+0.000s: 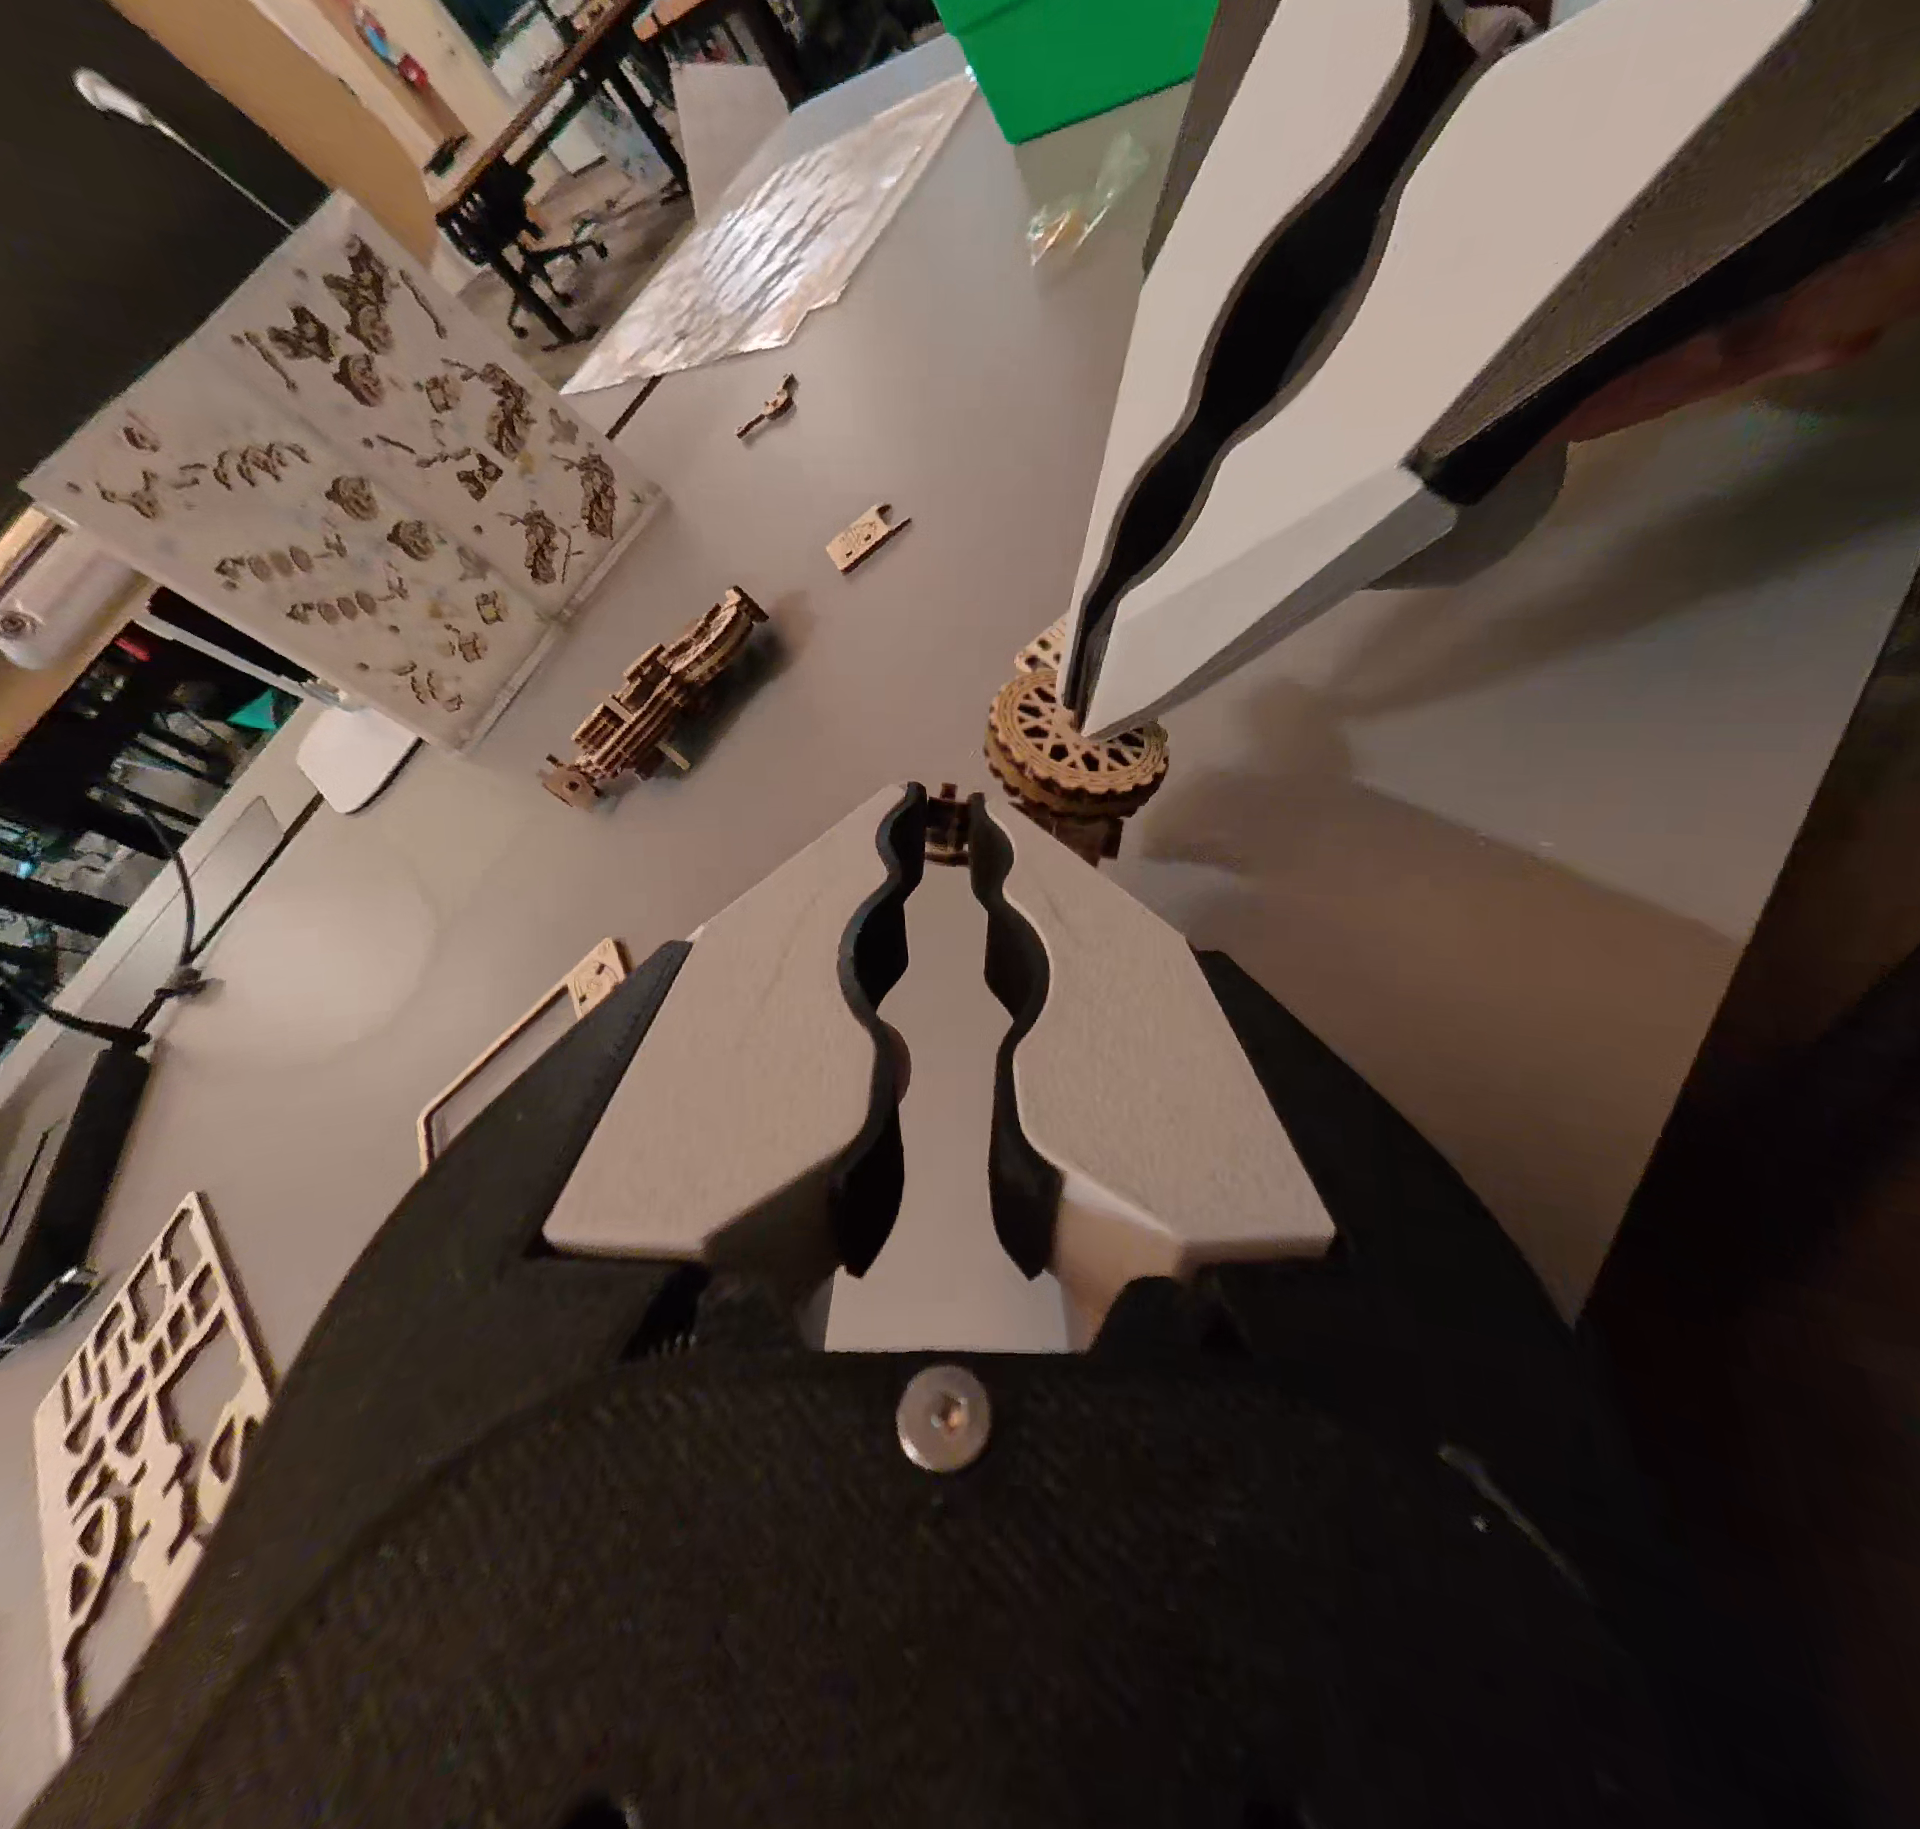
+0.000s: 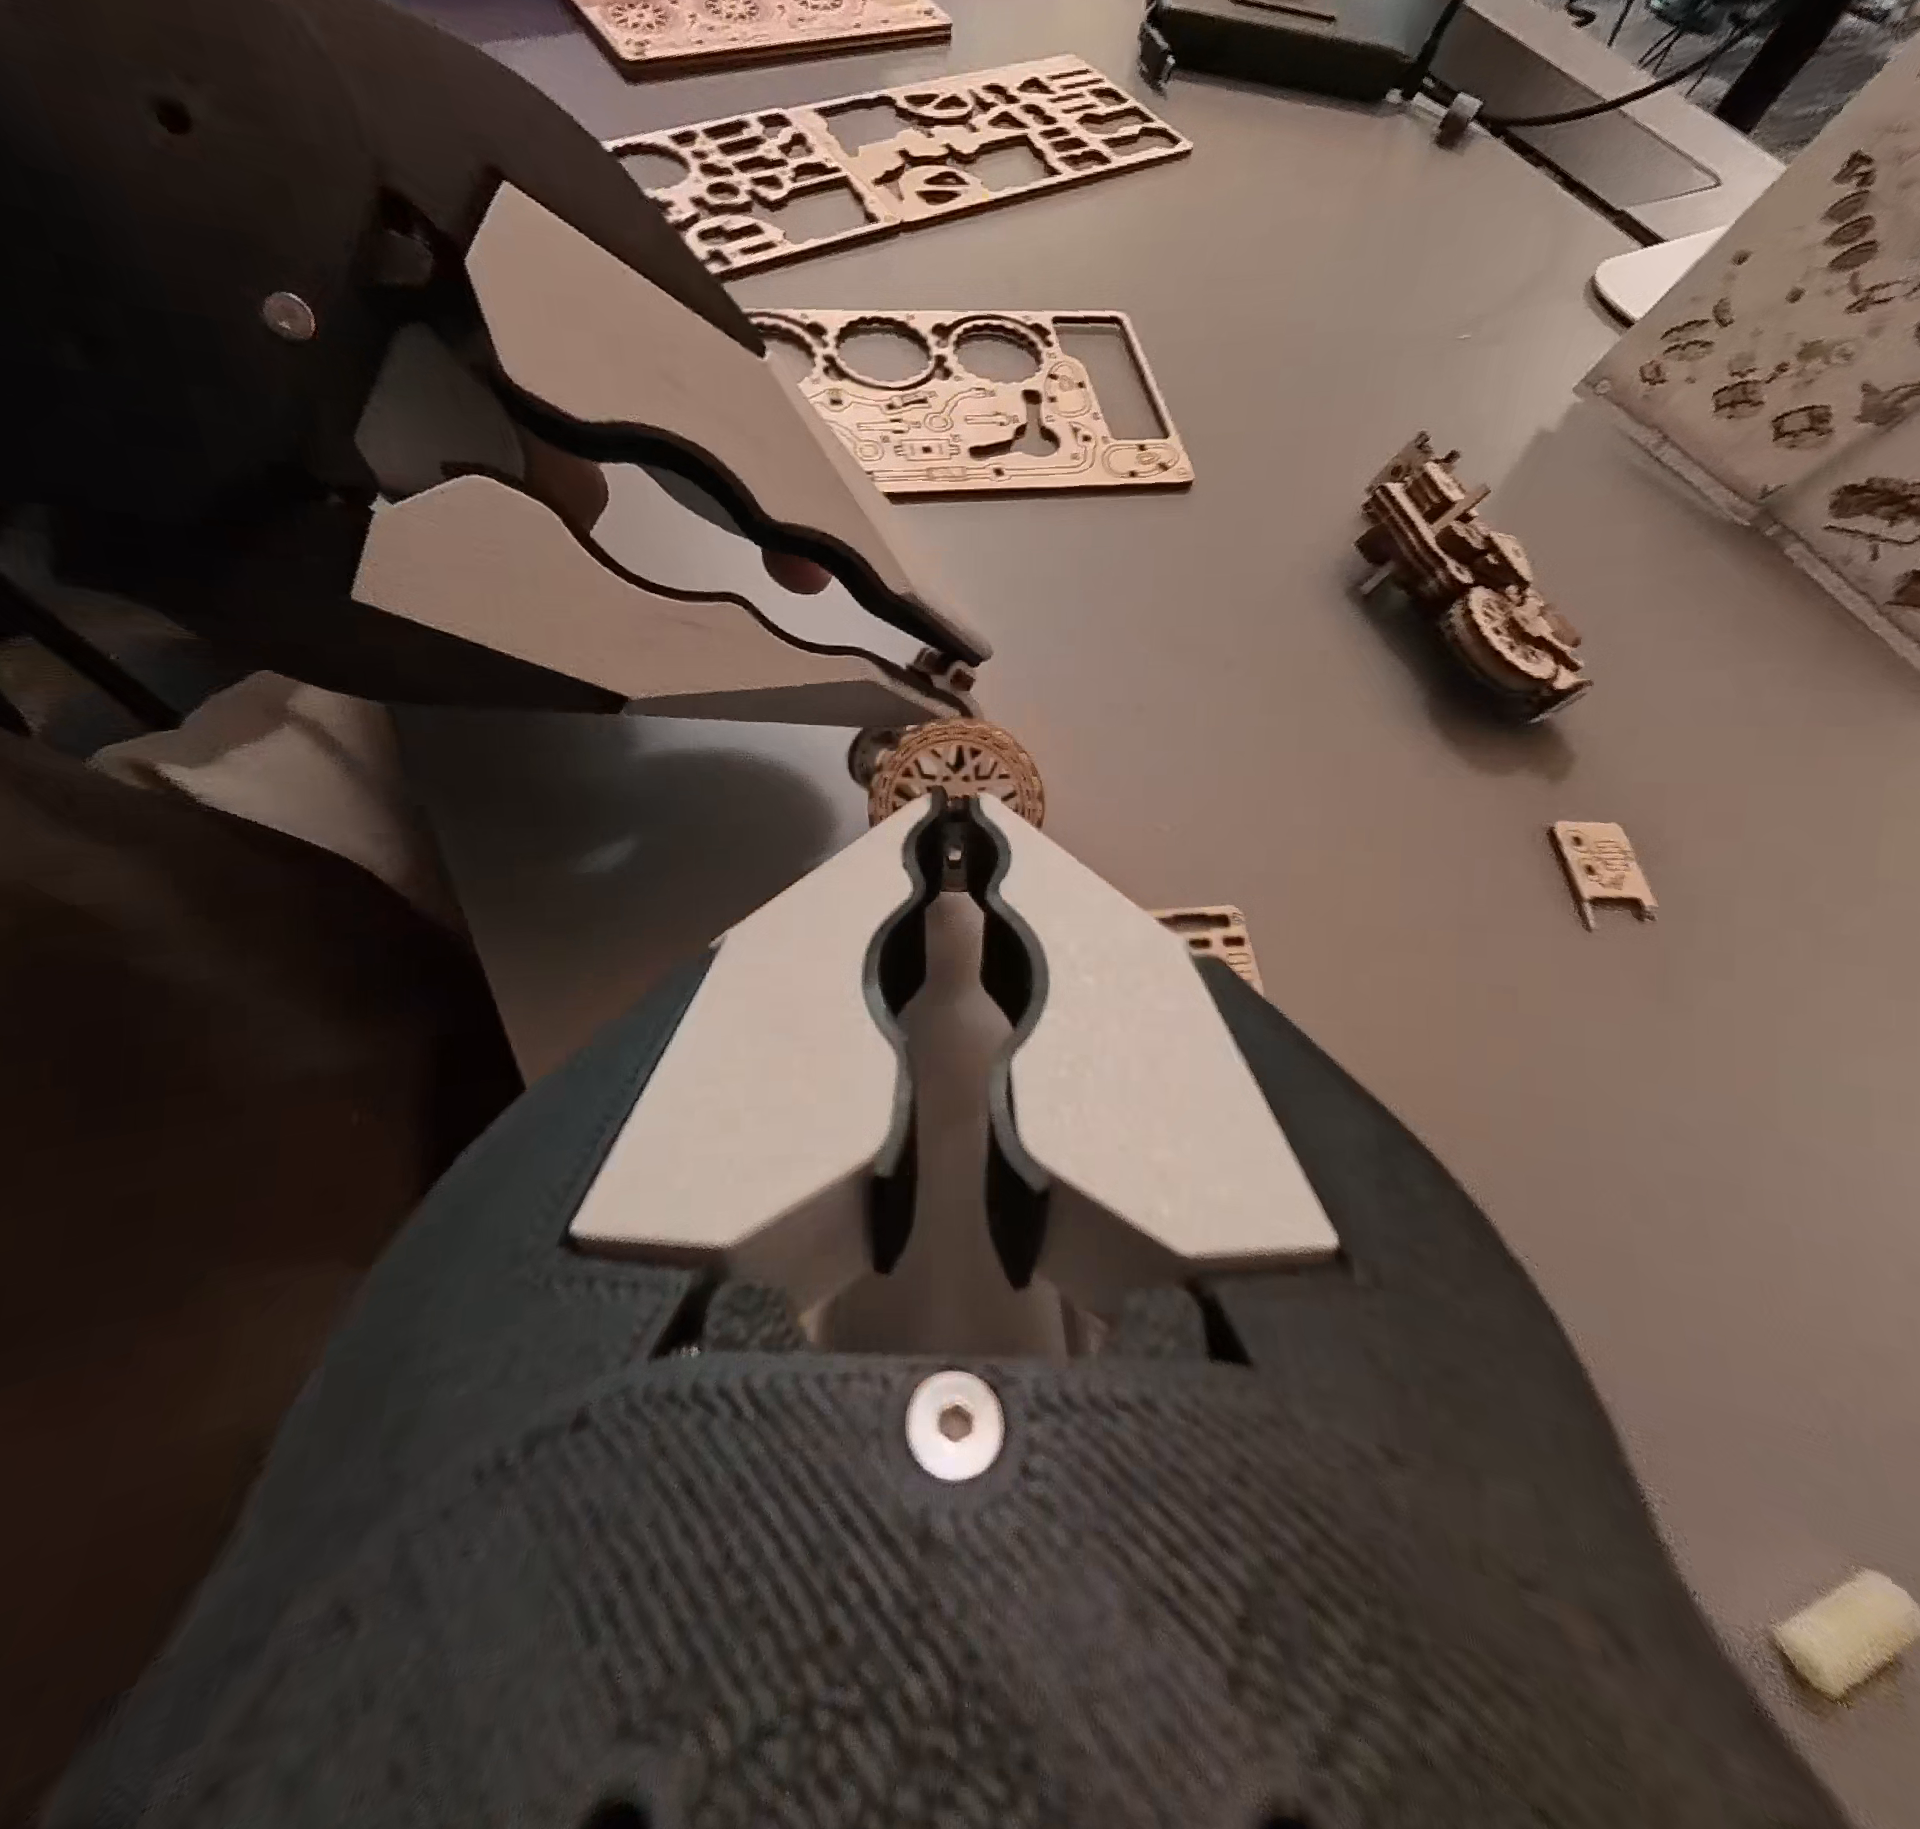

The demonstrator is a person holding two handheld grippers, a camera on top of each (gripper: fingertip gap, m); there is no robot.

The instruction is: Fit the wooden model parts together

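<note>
- Left wrist view: one left gripper point(image 1: 945, 818) pinches a small wooden piece point(image 1: 943, 834) at its tips, just beside the spoked wooden wheel point(image 1: 1070, 751). One right gripper point(image 1: 1086, 704) angles down from upper right, tips on the wheel. One assembled wooden model point(image 1: 655, 704), two loose wooden parts point(image 1: 868, 538) and an instruction sheet point(image 1: 343, 491) lie well apart on the grey table point(image 1: 935, 449), open room between.
- Right wrist view: right gripper point(image 2: 954, 823) closed on the wheel point(image 2: 956, 766); left gripper point(image 2: 940, 667) enters level from the left, gripping its piece. Three punched wooden sheets point(image 2: 977, 397), one foam bit point(image 2: 1834, 1646).
</note>
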